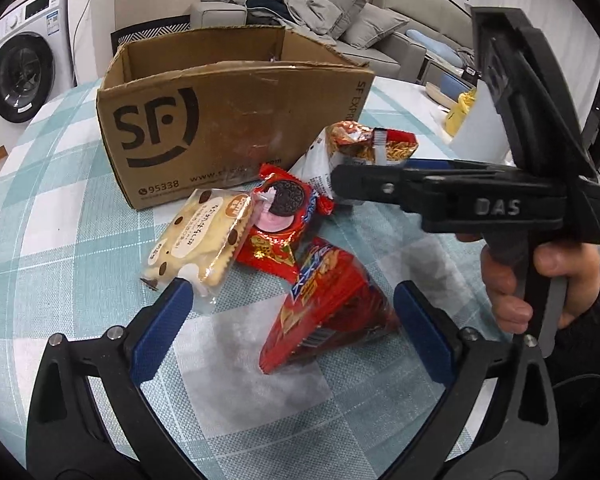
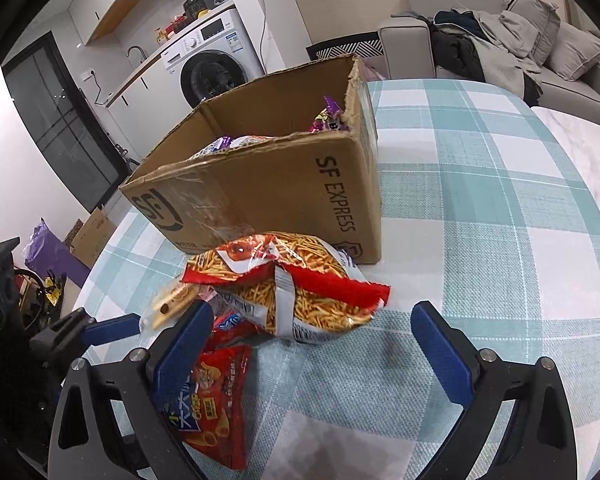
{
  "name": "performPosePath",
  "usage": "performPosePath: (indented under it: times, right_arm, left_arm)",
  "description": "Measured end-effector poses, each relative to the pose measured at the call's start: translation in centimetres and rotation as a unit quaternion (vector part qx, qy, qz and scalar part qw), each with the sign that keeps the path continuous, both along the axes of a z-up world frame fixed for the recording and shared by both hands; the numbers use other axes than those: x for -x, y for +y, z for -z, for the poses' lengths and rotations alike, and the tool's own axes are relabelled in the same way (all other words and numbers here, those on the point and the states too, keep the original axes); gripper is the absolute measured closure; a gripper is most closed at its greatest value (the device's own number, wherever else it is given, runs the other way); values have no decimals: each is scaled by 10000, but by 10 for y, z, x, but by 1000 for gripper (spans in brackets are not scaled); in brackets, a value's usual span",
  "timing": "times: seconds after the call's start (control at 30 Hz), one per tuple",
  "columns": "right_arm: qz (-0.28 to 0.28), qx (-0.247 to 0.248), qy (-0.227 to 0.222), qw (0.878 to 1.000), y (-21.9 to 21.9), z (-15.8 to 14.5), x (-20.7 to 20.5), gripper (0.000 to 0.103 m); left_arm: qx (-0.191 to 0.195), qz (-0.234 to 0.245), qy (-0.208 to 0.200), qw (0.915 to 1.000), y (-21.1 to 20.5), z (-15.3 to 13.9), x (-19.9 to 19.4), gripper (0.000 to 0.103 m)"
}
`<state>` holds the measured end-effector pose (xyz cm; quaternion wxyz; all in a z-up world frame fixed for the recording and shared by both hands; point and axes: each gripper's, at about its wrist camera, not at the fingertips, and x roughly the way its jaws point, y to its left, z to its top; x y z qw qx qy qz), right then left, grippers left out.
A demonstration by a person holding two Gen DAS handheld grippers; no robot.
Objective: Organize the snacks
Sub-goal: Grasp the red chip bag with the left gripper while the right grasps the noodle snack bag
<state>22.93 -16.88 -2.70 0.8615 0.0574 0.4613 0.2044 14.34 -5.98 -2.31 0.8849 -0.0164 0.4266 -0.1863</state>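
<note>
Box: brown SF Express cardboard box standing open on the checked teal-and-white tablecloth, up around 11 o'clock in the left wrist view. A few wrappers, one purple, already sit inside, seen from the right wrist.
Snack pile: bunched on the cloth right in front of the box, touching or overlapping each other.
Cookie pack: pale biscuit packet with brown dots, at 9 o'clock of the pile, leaning on the red one beside it.
Oreo-style pack: red wrapper with a dark sandwich cookie on it, middle of the pile.
Red chip bag: red bag lying closest to the left gripper, at 6 o'clock of the pile.
Noodle-stick bag: crinkly bag of thin sticks, nearest the box corner, dead ahead at 12 o'clock of the right gripper.
Left gripper: left gripper spread wide, blue pads either side of the red chip bag, not pinching it.
Right gripper: right gripper also spread wide, nothing squeezed, noodle-stick bag just ahead of the pads. A hand holds its handle.
</note>
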Motion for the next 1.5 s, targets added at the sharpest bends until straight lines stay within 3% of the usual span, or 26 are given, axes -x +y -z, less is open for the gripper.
performPosePath:
  times: [0.3, 0.6, 1.03, 1.3, 1.5]
  right_arm:
    - [-74, -83, 26, 9999, 6, 5, -8, 15]
    - [-212, -84, -130, 9997, 7, 3, 0, 53]
    - [-151, -124, -234, 9995, -11, -1, 24, 55]
    - [-133, -155, -218, 9996, -17, 1, 27, 55]
    - [-173, -206, -292, 9992, -19, -2, 35, 55]
  left_arm:
    - [79, 281, -137, 9995, 1, -11, 12, 19]
    - [172, 381, 57, 9991, -9, -1, 5, 21]
    - [173, 444, 241, 9986, -16, 11, -13, 24]
    - [123, 656, 248, 9975, -26, 14, -12, 51]
    - [265, 518, 116, 9982, -12, 9, -2, 59]
